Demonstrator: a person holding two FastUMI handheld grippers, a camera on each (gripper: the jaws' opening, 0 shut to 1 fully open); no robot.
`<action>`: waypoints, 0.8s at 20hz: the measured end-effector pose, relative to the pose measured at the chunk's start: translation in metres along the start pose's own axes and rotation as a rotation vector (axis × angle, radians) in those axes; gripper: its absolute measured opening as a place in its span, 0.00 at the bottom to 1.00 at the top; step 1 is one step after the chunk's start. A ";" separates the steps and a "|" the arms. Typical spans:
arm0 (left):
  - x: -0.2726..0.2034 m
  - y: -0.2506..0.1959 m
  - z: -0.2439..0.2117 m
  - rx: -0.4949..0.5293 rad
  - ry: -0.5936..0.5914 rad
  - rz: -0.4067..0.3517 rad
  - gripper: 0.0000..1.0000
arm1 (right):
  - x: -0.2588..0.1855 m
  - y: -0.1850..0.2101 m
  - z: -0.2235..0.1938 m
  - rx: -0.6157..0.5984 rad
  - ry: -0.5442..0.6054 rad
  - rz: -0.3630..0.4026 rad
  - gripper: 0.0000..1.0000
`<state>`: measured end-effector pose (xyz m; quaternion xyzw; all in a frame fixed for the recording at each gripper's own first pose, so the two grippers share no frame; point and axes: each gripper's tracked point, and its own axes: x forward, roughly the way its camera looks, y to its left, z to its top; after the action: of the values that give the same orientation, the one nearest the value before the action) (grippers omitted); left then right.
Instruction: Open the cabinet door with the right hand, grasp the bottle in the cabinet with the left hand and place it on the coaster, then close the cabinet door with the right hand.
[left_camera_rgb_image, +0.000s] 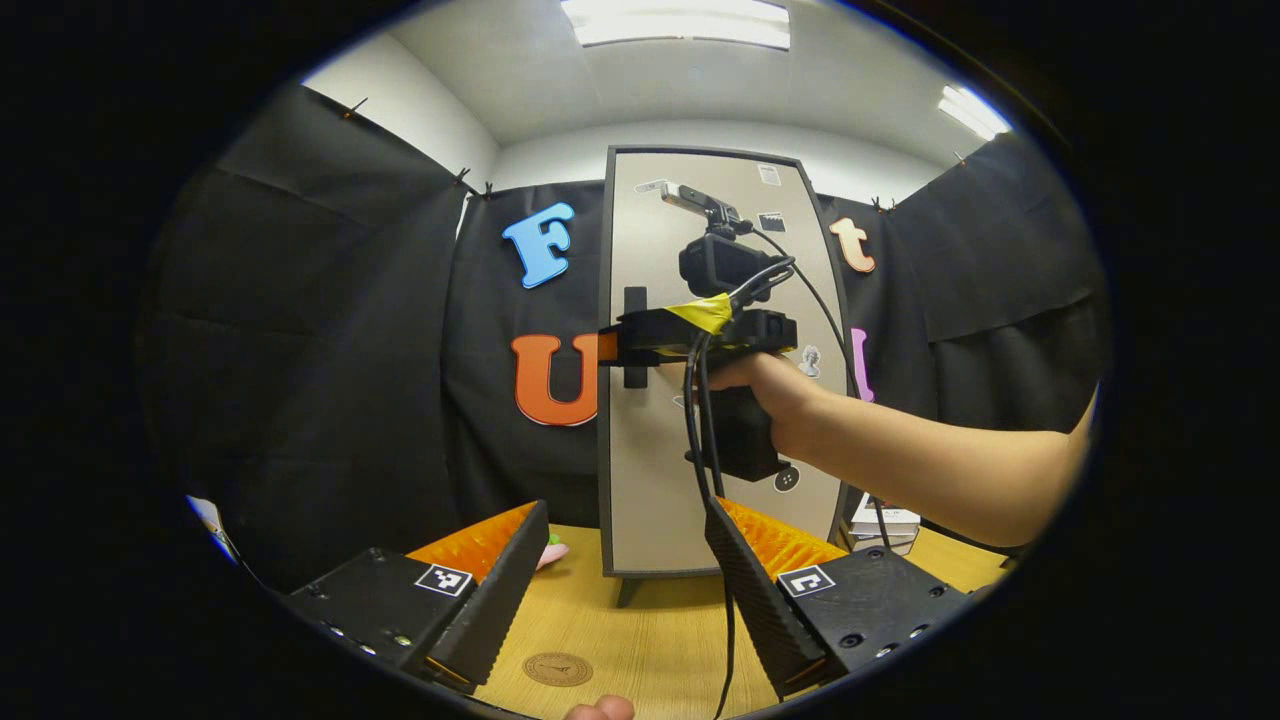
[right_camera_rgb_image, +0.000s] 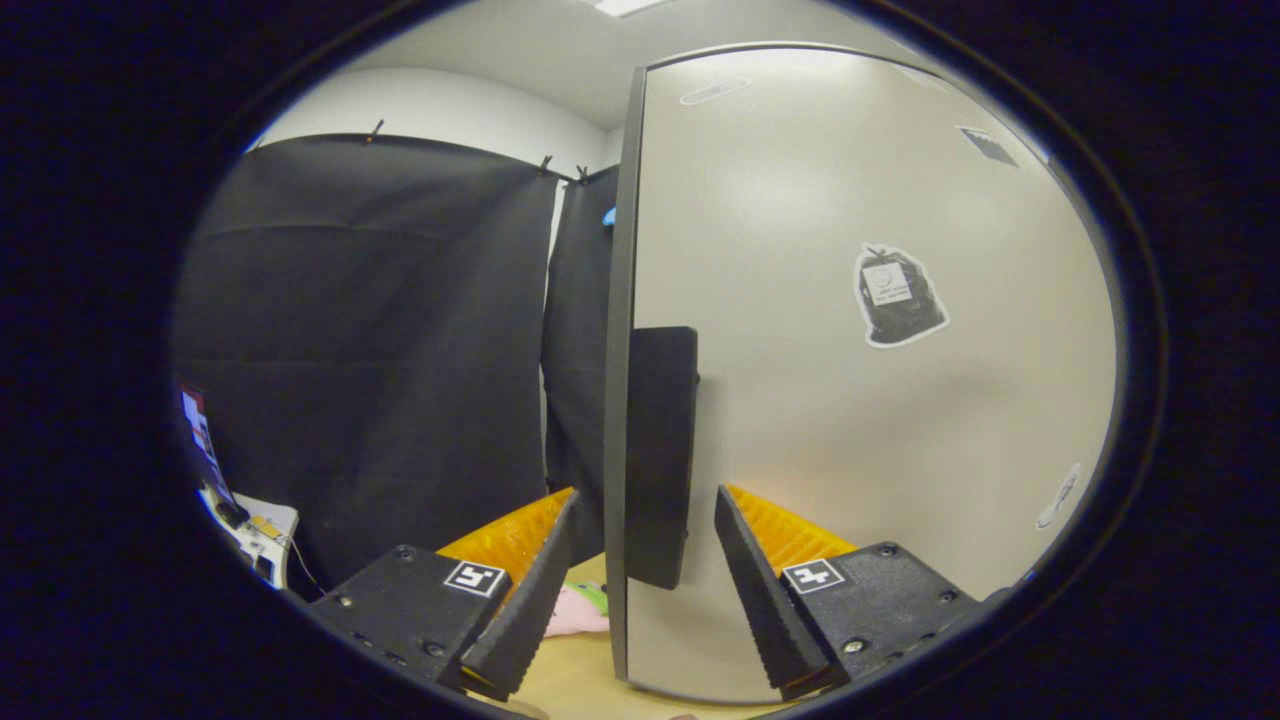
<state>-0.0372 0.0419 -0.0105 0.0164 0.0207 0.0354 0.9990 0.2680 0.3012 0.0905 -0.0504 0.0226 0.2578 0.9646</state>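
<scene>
Left gripper (left_camera_rgb_image: 618, 600): mine, fingers spread apart, holding nothing, hovering low over the wooden table (left_camera_rgb_image: 650, 630). Coaster (left_camera_rgb_image: 557, 669): round, brown, flat on the table near its front edge, between my left fingers. Cabinet (left_camera_rgb_image: 700, 400): tall, grey, upright at the table's back, door shut. Door handle (right_camera_rgb_image: 660, 455): black vertical bar along the door's left edge. Right gripper (right_camera_rgb_image: 640, 590): mine, fingers apart on either side of the handle, not pressing it. Bottle: not visible to me.
</scene>
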 end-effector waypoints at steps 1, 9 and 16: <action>0.000 0.000 0.000 0.002 -0.002 0.001 0.95 | 0.002 0.002 0.000 -0.005 0.000 0.004 0.86; 0.002 0.005 0.006 0.005 -0.020 0.010 0.95 | 0.008 -0.010 0.003 -0.005 0.010 -0.068 0.36; 0.000 0.009 0.004 -0.008 -0.018 0.019 0.95 | 0.008 -0.011 0.001 -0.013 0.007 -0.055 0.17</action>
<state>-0.0379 0.0509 -0.0060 0.0131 0.0112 0.0447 0.9989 0.2805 0.2963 0.0920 -0.0582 0.0228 0.2311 0.9709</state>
